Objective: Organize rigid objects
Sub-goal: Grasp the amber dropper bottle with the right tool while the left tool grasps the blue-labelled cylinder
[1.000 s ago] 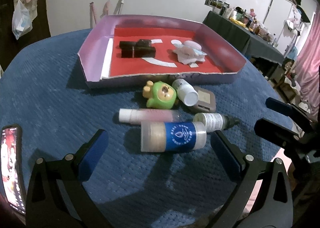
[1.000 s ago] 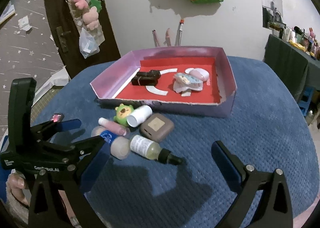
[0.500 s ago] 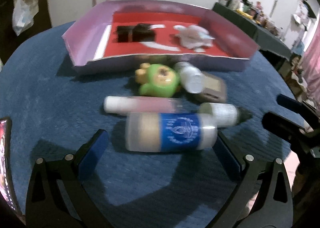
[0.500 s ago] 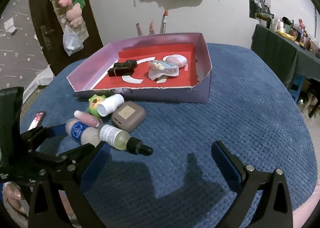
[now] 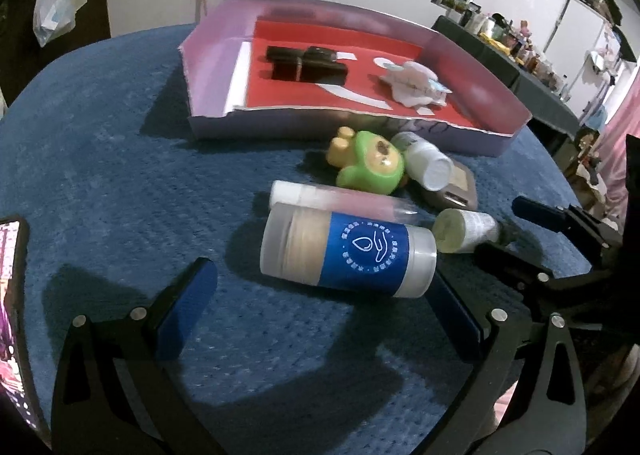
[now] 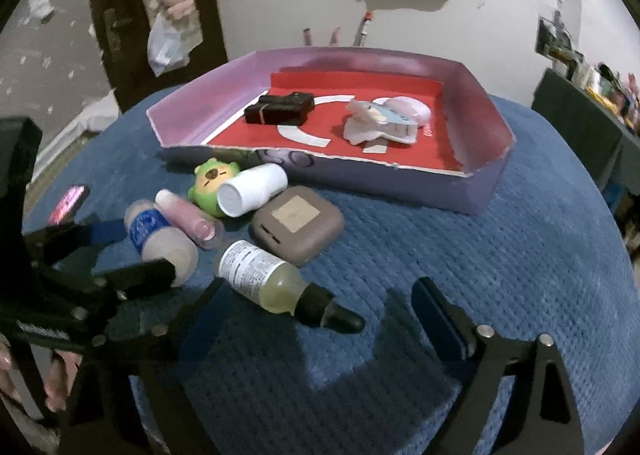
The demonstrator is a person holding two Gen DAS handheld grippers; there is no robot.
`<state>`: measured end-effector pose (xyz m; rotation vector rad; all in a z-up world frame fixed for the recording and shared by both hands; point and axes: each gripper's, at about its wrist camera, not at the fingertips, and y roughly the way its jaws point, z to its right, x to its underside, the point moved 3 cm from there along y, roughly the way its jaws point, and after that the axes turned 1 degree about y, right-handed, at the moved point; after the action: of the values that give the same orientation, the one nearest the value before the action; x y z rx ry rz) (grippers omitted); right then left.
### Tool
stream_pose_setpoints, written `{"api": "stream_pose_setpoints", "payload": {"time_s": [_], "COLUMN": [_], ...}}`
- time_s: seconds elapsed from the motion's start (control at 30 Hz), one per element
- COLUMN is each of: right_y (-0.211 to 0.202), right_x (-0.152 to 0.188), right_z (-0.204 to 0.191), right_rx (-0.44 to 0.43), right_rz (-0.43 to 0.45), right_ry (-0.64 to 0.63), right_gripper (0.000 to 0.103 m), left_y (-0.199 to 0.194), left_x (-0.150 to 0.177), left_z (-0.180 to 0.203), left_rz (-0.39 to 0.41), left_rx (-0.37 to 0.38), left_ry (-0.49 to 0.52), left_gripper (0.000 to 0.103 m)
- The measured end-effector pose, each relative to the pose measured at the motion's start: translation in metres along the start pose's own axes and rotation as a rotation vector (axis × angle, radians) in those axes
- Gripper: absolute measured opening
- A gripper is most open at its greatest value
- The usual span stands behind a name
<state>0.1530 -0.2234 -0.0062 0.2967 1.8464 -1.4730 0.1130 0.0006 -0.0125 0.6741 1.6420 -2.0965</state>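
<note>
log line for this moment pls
left tool: open, at blue-label bottle | right tool: open, at dropper bottle | tray: partly filled

Phone (image 5: 12, 319) cut off by the left edge of the left wrist view, brown case (image 5: 454, 191) largely hidden behind the white-capped bottle (image 5: 424, 165), dropper bottle (image 5: 466, 231) tip lost in shadow, far-right shelf clutter (image 5: 516, 43) too small to be identified.
</note>
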Motion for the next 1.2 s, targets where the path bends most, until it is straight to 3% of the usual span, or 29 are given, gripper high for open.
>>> {"api": "stream_pose_setpoints", "payload": {"time_s": [0.27, 0.37, 0.53, 0.7, 0.8, 0.97, 1.2], "right_y": [0.015, 0.022, 0.018, 0.016, 0.012, 0.007, -0.001], "right_x": [-0.005, -0.005, -0.004, -0.003, -0.001, 0.002, 0.004], "right_z": [-0.011, -0.015, -0.022, -0.024, -0.021, -0.019, -0.023], "right_rx": [-0.033, -0.030, -0.057, -0.065, -0.083, -0.099, -0.116], "right_rz": [-0.027, -0.023, -0.010, -0.006, -0.012, -0.017, -0.006], "right_ry": [-0.049, -0.061, -0.105, -0.098, -0.078, -0.060, -0.062], "right_gripper": [0.088, 0.084, 0.054, 0.037, 0.034, 0.031, 0.031], "left_y": [0.003, 0.003, 0.007, 0.008, 0.006, -0.001, -0.003], "left_x": [-0.003, -0.004, -0.003, 0.001, 0.001, 0.000, 0.002], "left_z": [0.003, 0.003, 0.012, 0.017, 0.015, 0.011, 0.015], "left_rz": [-0.002, -0.006, 0.004, 0.023, 0.017, 0.020, 0.027], "left_rx": [0.001, 0.017, -0.006, -0.041, -0.044, -0.042, -0.057], "left_ry": [0.027, 0.044, 0.074, 0.083, 0.086, 0.075, 0.089], "left_gripper": [0.103, 0.103, 0.103, 0.103, 0.099, 0.077, 0.076]}}
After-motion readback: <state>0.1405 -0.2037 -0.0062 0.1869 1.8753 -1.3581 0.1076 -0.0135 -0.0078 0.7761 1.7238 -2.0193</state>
